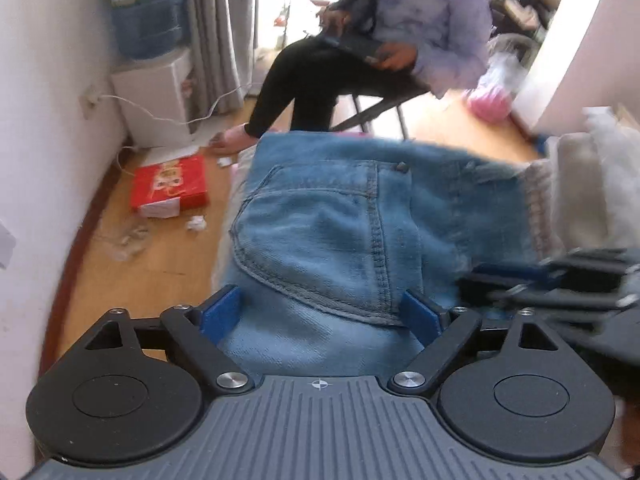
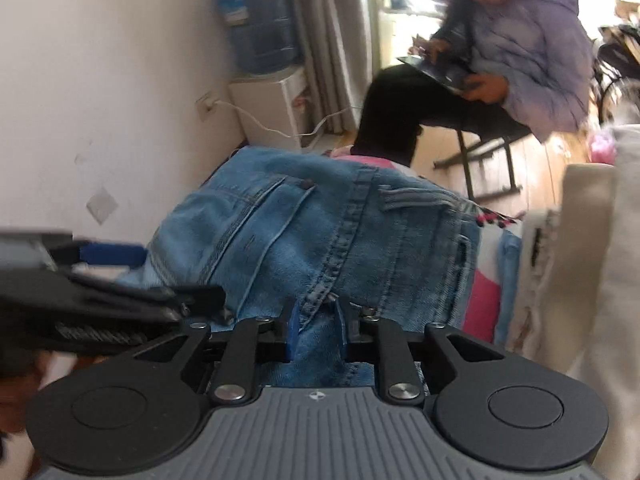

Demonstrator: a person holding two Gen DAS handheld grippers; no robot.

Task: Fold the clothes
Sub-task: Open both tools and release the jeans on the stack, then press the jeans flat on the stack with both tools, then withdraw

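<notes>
Pinching jeans (image 2: 320, 248) in right hand-held gripper (image 2: 316, 332), left hand-held gripper (image 1: 320, 312) wide open

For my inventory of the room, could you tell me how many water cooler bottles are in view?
1. The blue water bottle sits on the white dispenser by the wall, beside the grey curtain. Others may be hidden elsewhere.

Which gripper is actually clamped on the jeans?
The right gripper: its jaws pinch a fold of the jeans. The left gripper stands wide open over them.
</notes>
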